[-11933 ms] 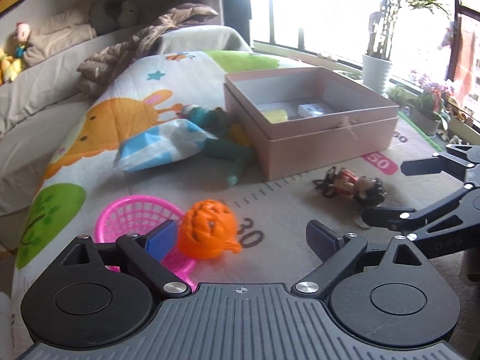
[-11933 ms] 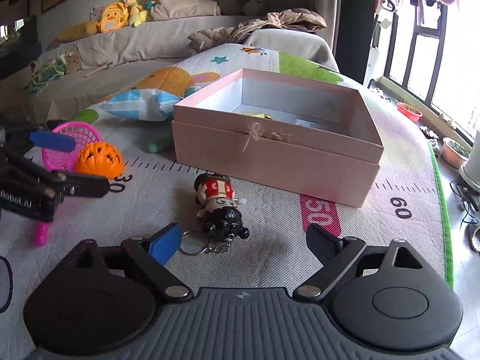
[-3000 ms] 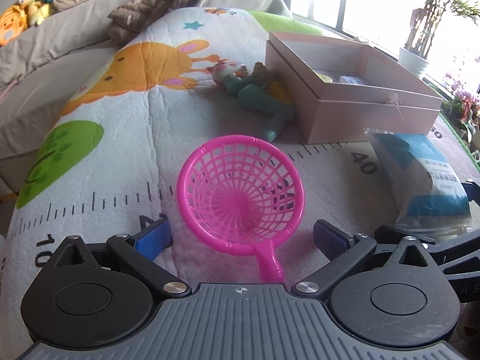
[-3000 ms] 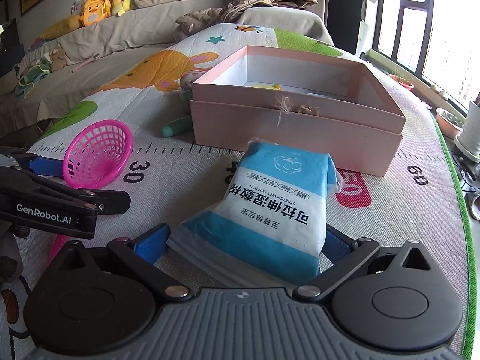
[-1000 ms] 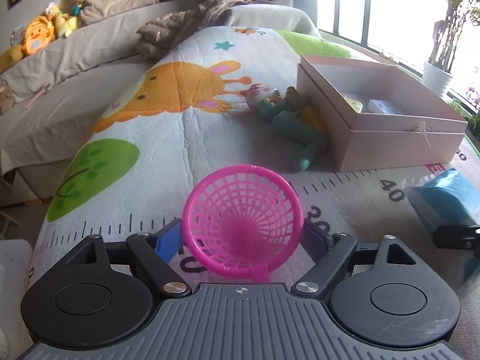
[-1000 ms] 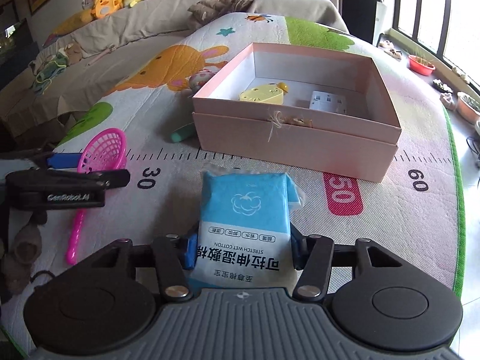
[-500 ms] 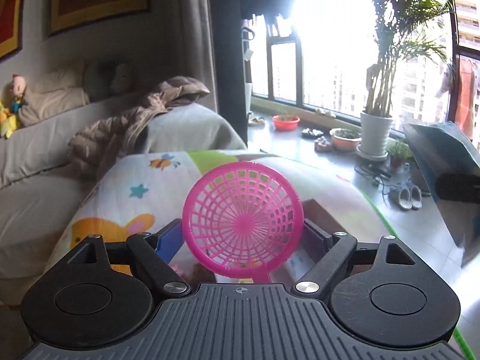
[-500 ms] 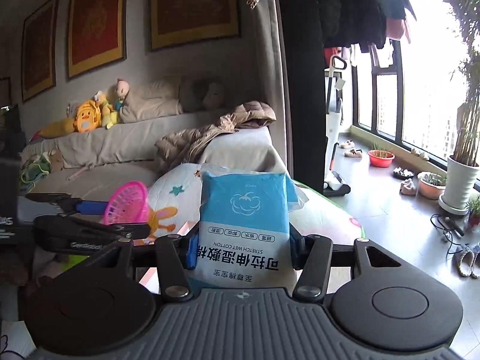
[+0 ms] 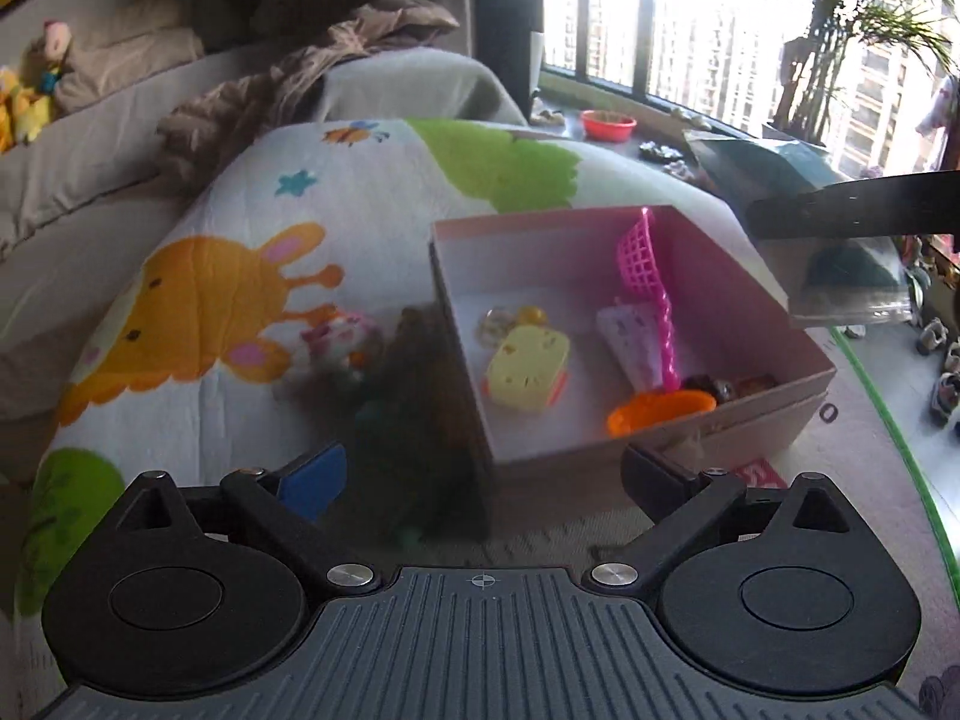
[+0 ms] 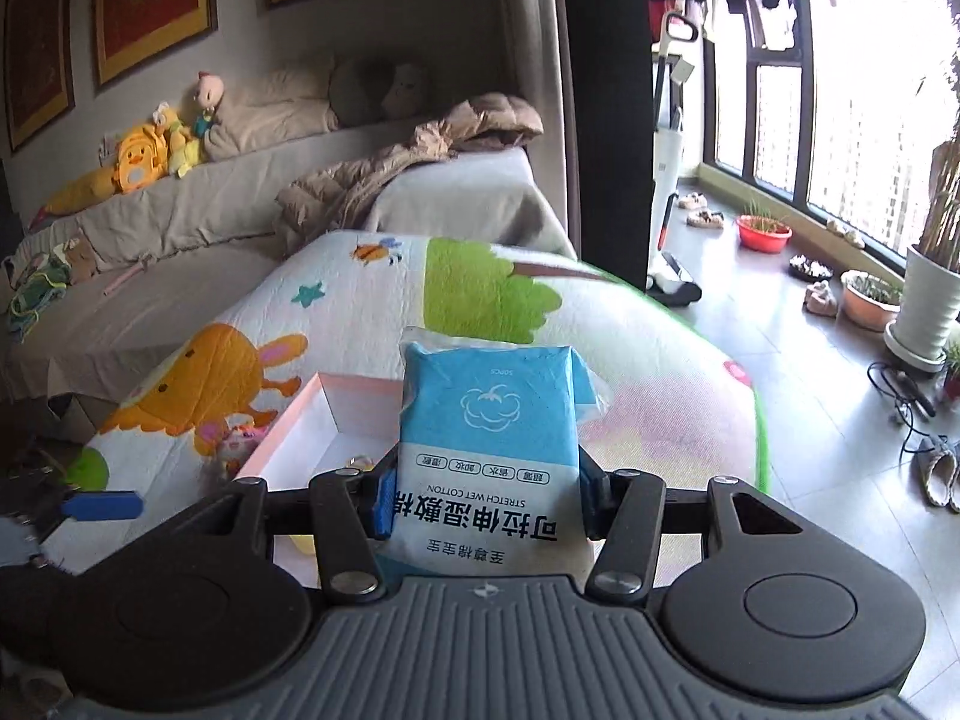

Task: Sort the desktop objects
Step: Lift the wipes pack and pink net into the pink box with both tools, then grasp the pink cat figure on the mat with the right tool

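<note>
Since a second ago the pink plastic mesh scoop (image 9: 645, 276) has left my left hand-held gripper (image 9: 480, 474) and now sits inside the open pale-pink cardboard box (image 9: 780, 324), tilted, its ribbed handle running down toward the box floor. My left jaws are opening wide with nothing between them. My right hand-held gripper (image 10: 486, 501) has come up over the box and is clenched on the blue-and-white soft plastic pack of wet wipes (image 10: 489, 438), pads pressing its two long edges.

The step in hand, as I judge it, is dropping the pack into the box. To do it well I should carry it over bare floor inside the walls, lower it before letting go, and keep it flat, because a soft pack sags and can catch a rim. My left hand should draw back so the two do not collide.

The box is stiff, square-cornered card with a smooth white lining. In it lie a yellow hard-plastic wedge-shaped toy (image 9: 528, 375), an orange ribbed plastic toy (image 9: 660, 411) against the near wall, and a pale flat packet (image 9: 633, 342) under the scoop's handle. The scoop is open lattice, light and springy. The pack is glossy film, pillowy, crinkled at its top seam. Everything rests on a quilted cartoon-printed cotton bed cover (image 9: 240, 252).
</note>
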